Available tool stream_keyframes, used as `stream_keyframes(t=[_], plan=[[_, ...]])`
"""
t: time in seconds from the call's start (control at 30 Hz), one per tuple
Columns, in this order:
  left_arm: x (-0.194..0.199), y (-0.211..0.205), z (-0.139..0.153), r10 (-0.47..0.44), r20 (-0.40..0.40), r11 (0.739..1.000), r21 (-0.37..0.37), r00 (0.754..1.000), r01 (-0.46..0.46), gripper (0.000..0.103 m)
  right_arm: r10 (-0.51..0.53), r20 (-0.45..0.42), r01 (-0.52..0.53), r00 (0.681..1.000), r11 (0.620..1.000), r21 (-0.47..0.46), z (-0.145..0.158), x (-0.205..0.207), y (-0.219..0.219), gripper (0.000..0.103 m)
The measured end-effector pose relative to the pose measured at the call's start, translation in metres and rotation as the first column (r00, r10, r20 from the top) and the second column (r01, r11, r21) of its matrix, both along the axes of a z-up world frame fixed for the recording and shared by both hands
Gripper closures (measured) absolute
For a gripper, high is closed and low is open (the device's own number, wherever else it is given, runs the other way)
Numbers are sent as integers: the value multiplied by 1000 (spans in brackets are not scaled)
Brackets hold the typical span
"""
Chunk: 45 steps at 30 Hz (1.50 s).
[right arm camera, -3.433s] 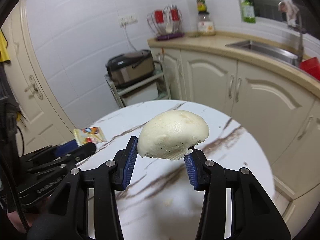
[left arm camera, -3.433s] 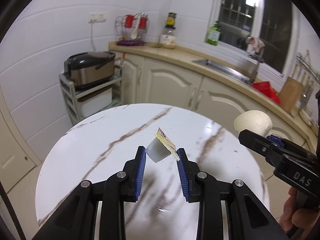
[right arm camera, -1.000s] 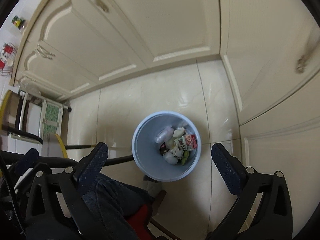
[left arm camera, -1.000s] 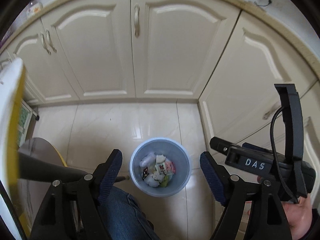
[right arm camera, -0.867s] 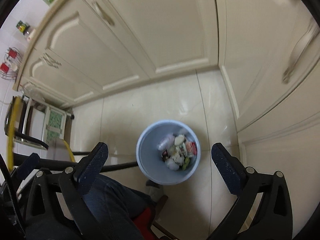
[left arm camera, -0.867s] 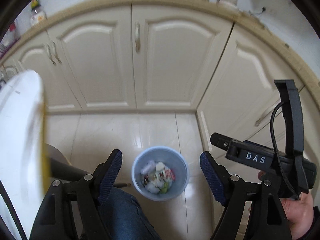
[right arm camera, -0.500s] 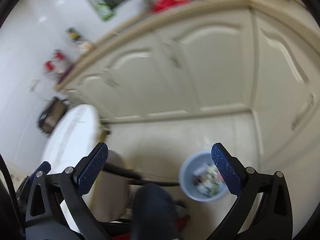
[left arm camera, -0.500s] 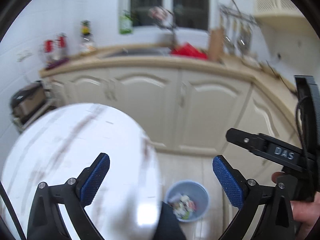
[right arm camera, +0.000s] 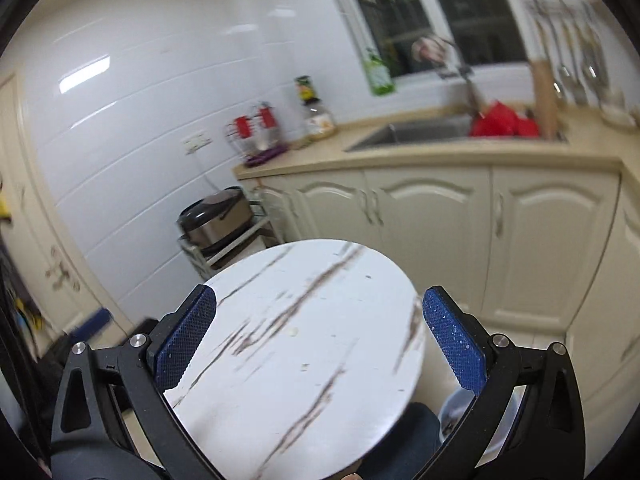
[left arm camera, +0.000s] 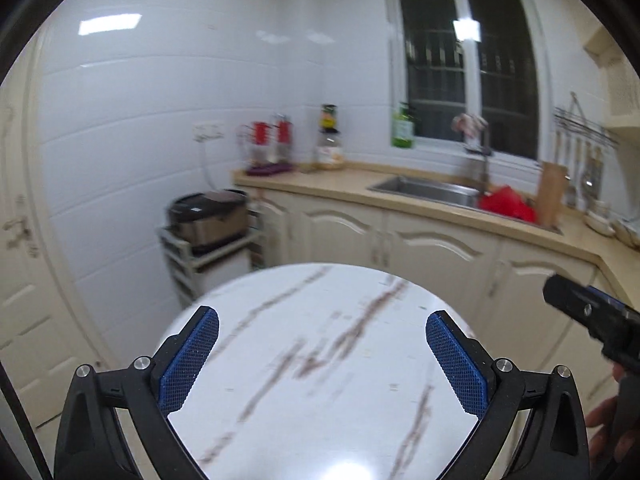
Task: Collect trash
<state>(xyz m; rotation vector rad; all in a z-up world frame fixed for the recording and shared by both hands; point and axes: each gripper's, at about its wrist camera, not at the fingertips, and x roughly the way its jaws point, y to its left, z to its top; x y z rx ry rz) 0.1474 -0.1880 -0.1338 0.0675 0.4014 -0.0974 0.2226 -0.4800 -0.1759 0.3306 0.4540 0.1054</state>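
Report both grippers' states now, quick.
Left gripper: open wide, jaws just finished opening, nothing between them.
Right gripper: open wide, holding nothing.

light: we see cool, even indoor light; ceiling lamp mirrored on the wall tiles (left arm camera: 110,24)
glare: white hotspot at the near edge of the round table (left arm camera: 348,472)
window (left arm camera: 468,60): dark, lamp reflected in it
blur: we get motion smear in both views, worse at right in the right wrist view
edges: fisheye bending, black vignette corners
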Motion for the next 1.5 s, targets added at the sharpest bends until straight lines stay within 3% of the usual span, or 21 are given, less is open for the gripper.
stream_keyframes(t=[0.37,0.7,1.5], plan=[[-94,10,0,115,72,993,-27,991,-113,1,49,68,-36,996,982,-185,21,-31,83,0],[-122,16,-5,127,95,991,-56,987,-122,1,53,100,-29,994,973,-227,31,-46,108,0],[-113,32,-3,149,108,986,-92,983,-140,1,72,94,-48,993,970,-237,31,-44,115,0]])
